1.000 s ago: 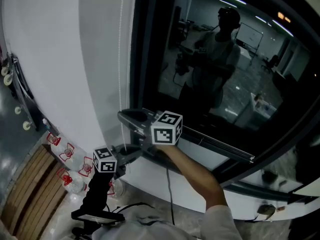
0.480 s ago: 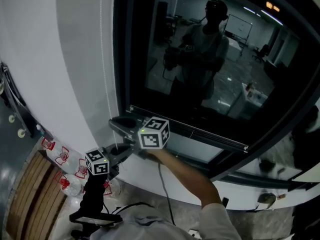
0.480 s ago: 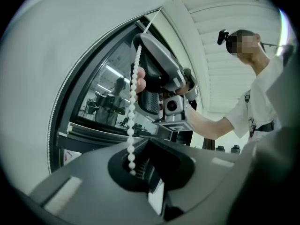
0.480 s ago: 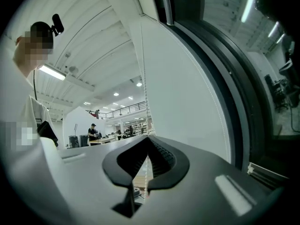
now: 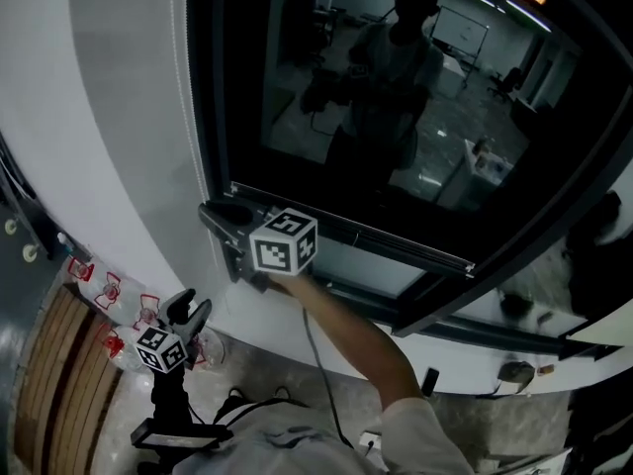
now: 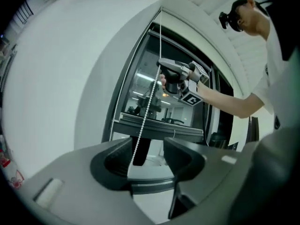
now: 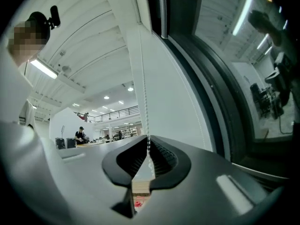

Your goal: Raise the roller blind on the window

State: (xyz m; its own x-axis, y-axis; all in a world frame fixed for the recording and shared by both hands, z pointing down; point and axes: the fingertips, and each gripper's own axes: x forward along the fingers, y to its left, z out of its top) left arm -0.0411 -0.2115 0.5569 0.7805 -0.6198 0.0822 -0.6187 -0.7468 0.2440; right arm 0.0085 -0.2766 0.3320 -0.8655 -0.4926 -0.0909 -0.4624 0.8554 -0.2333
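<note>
A white bead chain (image 5: 184,87) hangs down the left side of the dark window (image 5: 396,117). In the right gripper view the bead chain (image 7: 143,102) drops straight into my right gripper (image 7: 149,144), which is shut on it. In the head view my right gripper (image 5: 220,218) sits at the window's lower left corner. My left gripper (image 5: 188,311) is lower, near the floor, and its jaws have just been opening. In the left gripper view the bead chain (image 6: 149,102) dangles in the gap of my left gripper (image 6: 147,146), and the pads do not press on it.
A white curved wall (image 5: 99,127) flanks the window on the left. Bottles with red labels (image 5: 111,293) stand on the floor below it, beside wooden slats (image 5: 45,384). A grey rail (image 5: 396,245) crosses the window's bottom. Small items (image 5: 514,372) lie on the sill at right.
My left gripper has let go of the chain, opened, and dropped down and to the left. My right gripper stays shut on the chain and has sunk slightly.
</note>
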